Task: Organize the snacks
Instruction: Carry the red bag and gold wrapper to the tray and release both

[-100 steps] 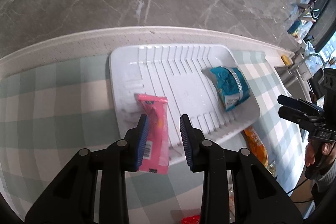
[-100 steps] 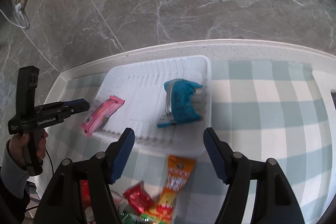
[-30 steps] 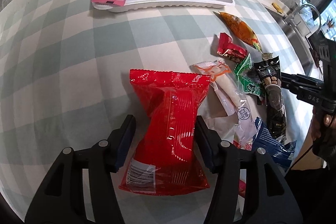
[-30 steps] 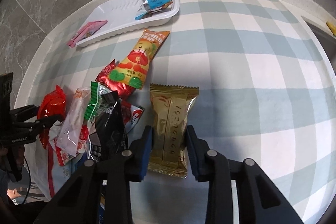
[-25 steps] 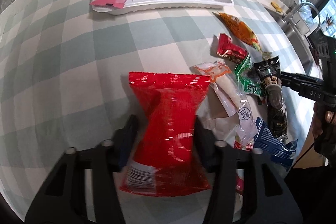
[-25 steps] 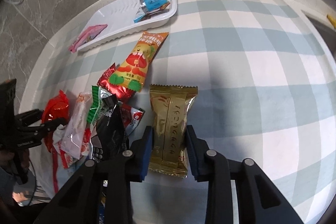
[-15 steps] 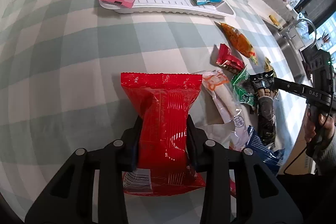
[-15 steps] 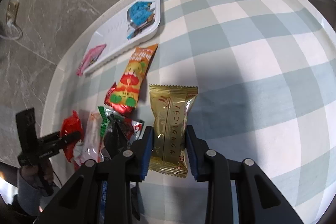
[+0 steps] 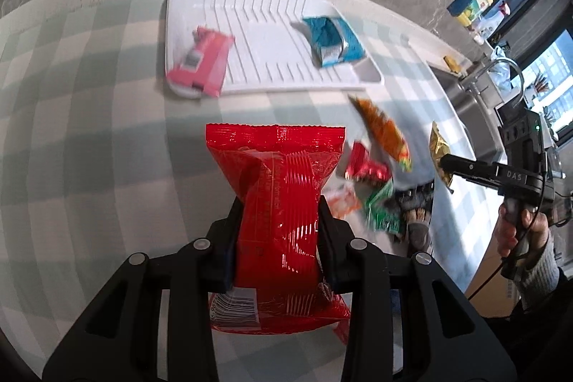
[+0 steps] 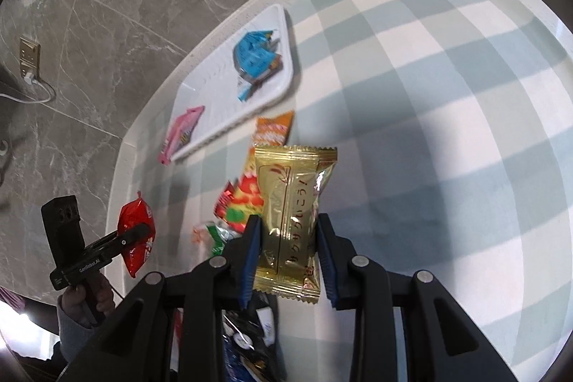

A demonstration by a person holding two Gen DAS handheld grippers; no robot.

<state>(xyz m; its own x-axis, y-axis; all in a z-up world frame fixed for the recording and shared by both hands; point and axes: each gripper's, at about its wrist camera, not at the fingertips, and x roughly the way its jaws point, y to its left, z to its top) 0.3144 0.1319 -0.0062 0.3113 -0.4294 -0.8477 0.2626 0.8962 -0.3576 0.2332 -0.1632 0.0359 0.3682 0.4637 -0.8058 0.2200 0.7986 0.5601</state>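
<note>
Left wrist view: left gripper clamped on red bag, held above checked cloth. Right gripper clamped on gold packet, also aloft. White tray ahead, holding pink and blue packs. Risk: slick foil slipping from grip; overshooting tray edge.

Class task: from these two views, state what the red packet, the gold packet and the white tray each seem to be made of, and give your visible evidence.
Red packet: likely glossy plastic film; sharp highlights, crinkles, crimped top seal.
Gold packet: probably metallised foil film; mirror-like sheen, serrated edges.
White tray: apparently rigid moulded plastic, fairly smooth; ribs and raised rim.
</note>
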